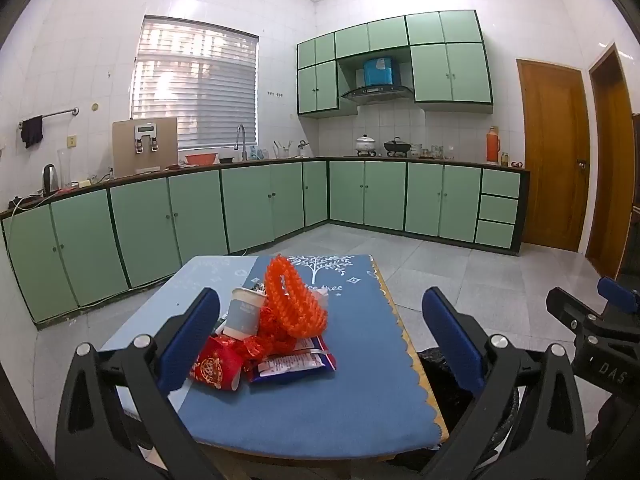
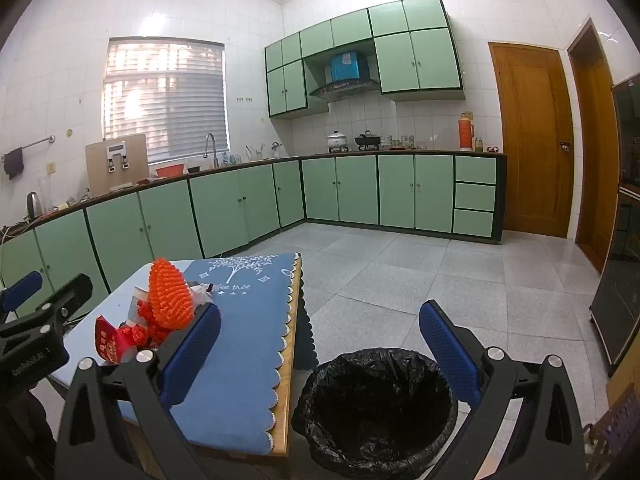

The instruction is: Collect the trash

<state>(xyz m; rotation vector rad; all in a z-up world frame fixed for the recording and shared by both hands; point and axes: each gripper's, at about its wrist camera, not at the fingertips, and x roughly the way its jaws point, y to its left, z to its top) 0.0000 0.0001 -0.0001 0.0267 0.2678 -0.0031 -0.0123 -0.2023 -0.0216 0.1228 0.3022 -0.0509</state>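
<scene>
A pile of trash lies on the blue-clothed table (image 1: 320, 400): an orange foam net (image 1: 294, 300), a paper cup (image 1: 244, 312), a red packet (image 1: 216, 368) and a blue-white wrapper (image 1: 296, 364). My left gripper (image 1: 324, 344) is open and empty, just short of the pile. My right gripper (image 2: 320, 348) is open and empty above a bin with a black liner (image 2: 376, 408) right of the table. The net (image 2: 168, 296) and red packet (image 2: 110, 346) also show in the right wrist view. The right gripper shows at the left wrist view's right edge (image 1: 600, 320).
Green kitchen cabinets (image 1: 240, 208) run along the far walls, with a sink, pots and a thermos on the counter. Wooden doors (image 1: 554, 156) stand at the right. A dark cabinet (image 2: 624, 280) stands at the right wall. The floor is grey tile (image 2: 400, 264).
</scene>
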